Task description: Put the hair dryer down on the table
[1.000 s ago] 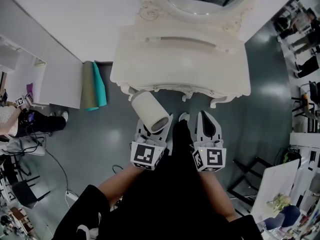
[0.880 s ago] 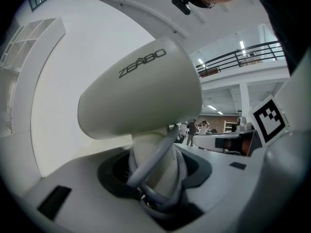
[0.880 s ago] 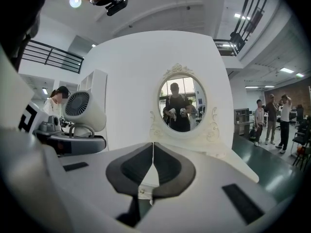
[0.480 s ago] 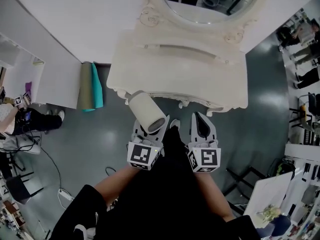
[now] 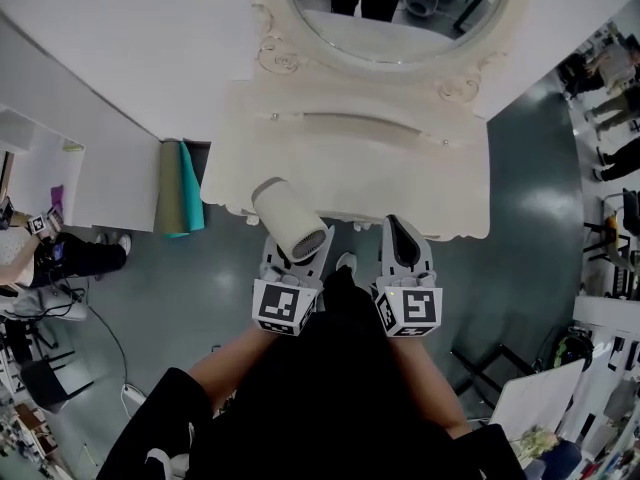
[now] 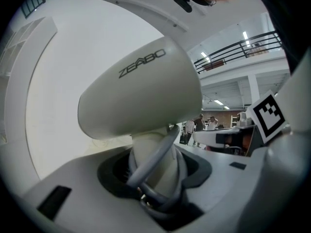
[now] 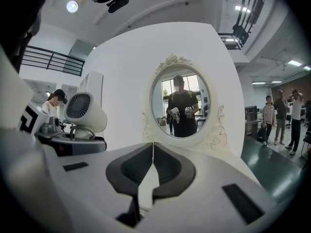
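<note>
- both grippers have come forward to the dressing table [image 5: 400, 168], and the hair dryer [image 5: 290, 218], which was short of its front edge a moment ago, now overlaps that edge.
- left gripper [image 5: 293, 258] pinches the dryer by its handle; the jaws press on the handle from both sides, with a grey cord [image 6: 160, 154] looped round it between them.
- the dryer's cream barrel sits above those jaws, off the table top, its nose end over the front edge close to the front left corner and its grilled end pointing back at the person.
- right gripper [image 5: 403, 233] is just beside the left one, its jaws pressed together tip to tip with nothing between them, the tips at the table's front edge nearer the front right corner.
- the table top is bare as far as the head view shows it, and an oval mirror [image 5: 400, 8] stands along its back edge.
- in the right gripper view the mirror reflects a person in black holding both grippers.
- two rolled mats [image 5: 180, 188], one olive and one teal, stand on the grey floor [image 5: 200, 288] left of the table.
</note>
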{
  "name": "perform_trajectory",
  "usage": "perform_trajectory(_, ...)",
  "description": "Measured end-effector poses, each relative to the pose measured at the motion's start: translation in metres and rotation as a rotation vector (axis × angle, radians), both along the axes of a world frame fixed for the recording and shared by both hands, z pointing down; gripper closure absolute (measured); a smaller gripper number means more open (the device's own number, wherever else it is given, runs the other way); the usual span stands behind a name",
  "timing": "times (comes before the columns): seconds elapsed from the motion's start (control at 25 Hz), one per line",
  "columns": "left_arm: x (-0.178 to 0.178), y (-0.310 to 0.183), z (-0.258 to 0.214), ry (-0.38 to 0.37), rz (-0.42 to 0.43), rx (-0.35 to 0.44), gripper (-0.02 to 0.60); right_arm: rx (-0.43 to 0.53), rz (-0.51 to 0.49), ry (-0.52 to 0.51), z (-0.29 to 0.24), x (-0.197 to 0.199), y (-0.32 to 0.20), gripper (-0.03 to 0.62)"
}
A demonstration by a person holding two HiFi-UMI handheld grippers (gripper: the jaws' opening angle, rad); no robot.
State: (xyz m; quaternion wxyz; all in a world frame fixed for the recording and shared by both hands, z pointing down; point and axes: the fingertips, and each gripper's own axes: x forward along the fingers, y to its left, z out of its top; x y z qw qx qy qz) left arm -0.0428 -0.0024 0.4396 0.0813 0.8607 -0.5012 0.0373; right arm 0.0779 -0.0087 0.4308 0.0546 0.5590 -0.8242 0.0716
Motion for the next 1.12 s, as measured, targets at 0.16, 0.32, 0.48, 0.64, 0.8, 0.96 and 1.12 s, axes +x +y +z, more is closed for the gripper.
perform_trajectory(0.16, 0.024, -0.026, -0.001, -0.023, 0.002, 0.003, 0.391, 0.033, -0.023, -0.006, -0.012, 0.016, -0.03, 0.574)
perform_trajectory(0.32, 0.045, -0.048, 0.003, -0.05, -0.001, -0.008, 0.391, 0.04, -0.025, -0.032, -0.013, 0.036, -0.054, 0.574)
perform_trajectory(0.48, 0.061, -0.064, 0.011, -0.079, -0.001, -0.027, 0.391, 0.023, -0.047, -0.058, -0.006, 0.05, -0.071, 0.574)
perform_trajectory(0.64, 0.069, -0.076, 0.023, -0.092, -0.026, -0.061, 0.391, 0.012, -0.086, -0.067, -0.001, 0.055, -0.085, 0.574)
perform_trajectory(0.8, 0.077, -0.088, 0.036, -0.109, -0.039, -0.097, 0.391, -0.003, -0.097, -0.065, 0.002, 0.063, -0.095, 0.574)
perform_trajectory(0.96, 0.081, -0.103, 0.036, -0.15, -0.004, -0.078, 0.391, -0.035, -0.091, -0.071, 0.012, 0.066, -0.099, 0.574)
perform_trajectory(1.12, 0.078, -0.124, 0.044, -0.161, 0.026, -0.082, 0.391, -0.04, -0.075, -0.065, 0.018, 0.061, -0.113, 0.574)
